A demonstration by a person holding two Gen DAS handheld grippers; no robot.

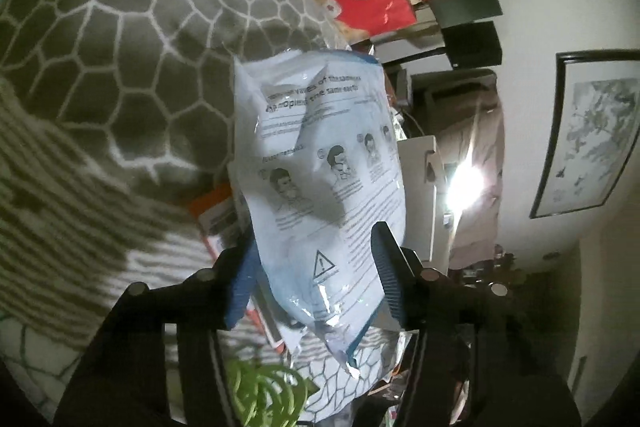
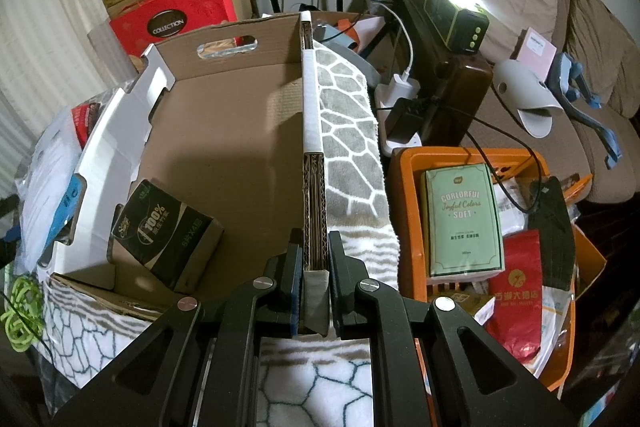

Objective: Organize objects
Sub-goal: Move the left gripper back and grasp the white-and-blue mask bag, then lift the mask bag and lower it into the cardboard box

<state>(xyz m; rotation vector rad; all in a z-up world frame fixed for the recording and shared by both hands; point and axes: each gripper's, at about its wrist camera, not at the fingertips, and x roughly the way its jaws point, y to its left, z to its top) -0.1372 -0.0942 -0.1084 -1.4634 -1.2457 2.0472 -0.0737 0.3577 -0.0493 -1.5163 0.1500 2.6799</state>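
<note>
My left gripper (image 1: pixel 316 275) is shut on a white plastic pack of face masks (image 1: pixel 324 163) and holds it up in the air in front of a grey cobble-pattern blanket (image 1: pixel 120 39). The same pack (image 2: pixel 44 167) shows at the left edge of the right wrist view, outside the box. My right gripper (image 2: pixel 314 259) is shut on the right side wall (image 2: pixel 312 147) of an open cardboard box (image 2: pixel 224 107). A dark tissue pack (image 2: pixel 168 231) lies in the box's near left corner.
An orange basket (image 2: pixel 404 187) right of the box holds a green tissue pack (image 2: pixel 464 219), a red bag (image 2: pixel 516 303) and other items. Red gift boxes (image 2: pixel 172 15) stand behind. A lamp (image 2: pixel 456 11), chargers and a slipper (image 2: pixel 524 95) lie at right. Green cord (image 2: pixel 20 311) lies at left.
</note>
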